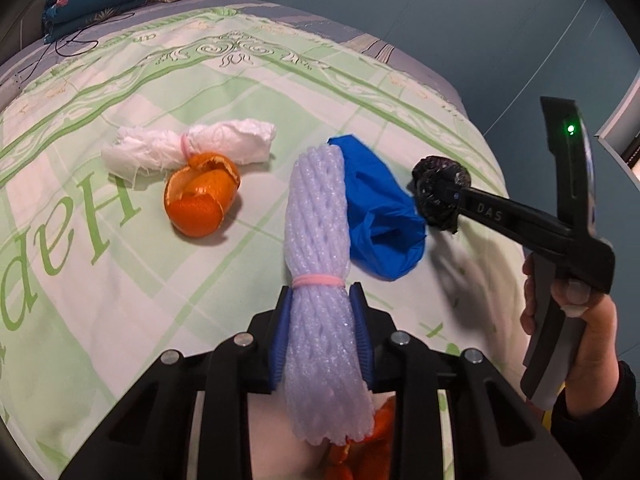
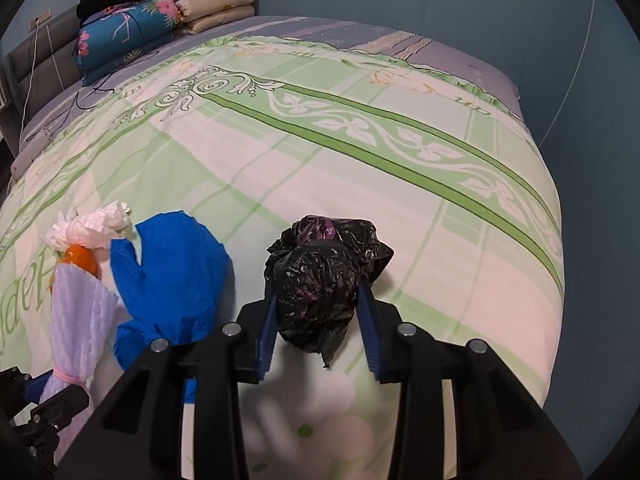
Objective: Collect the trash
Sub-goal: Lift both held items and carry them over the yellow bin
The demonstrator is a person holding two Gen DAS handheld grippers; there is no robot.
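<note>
With the left gripper (image 1: 323, 344) clamped on the foam net roll (image 1: 320, 280) and the right gripper (image 2: 320, 328) clamped on the crumpled black bag (image 2: 320, 280), both above the bedspread (image 2: 400, 208), keep grips firm, lifting clear of the blue glove (image 1: 380, 208) lying between them.

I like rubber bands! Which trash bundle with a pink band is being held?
The white foam net sleeve, pinched by the left gripper. The white tissue roll lies untouched on the bed.

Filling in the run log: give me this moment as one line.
left tongs: shut on foam net | right tongs: shut on black bag | on bed: blue glove, orange peel
</note>
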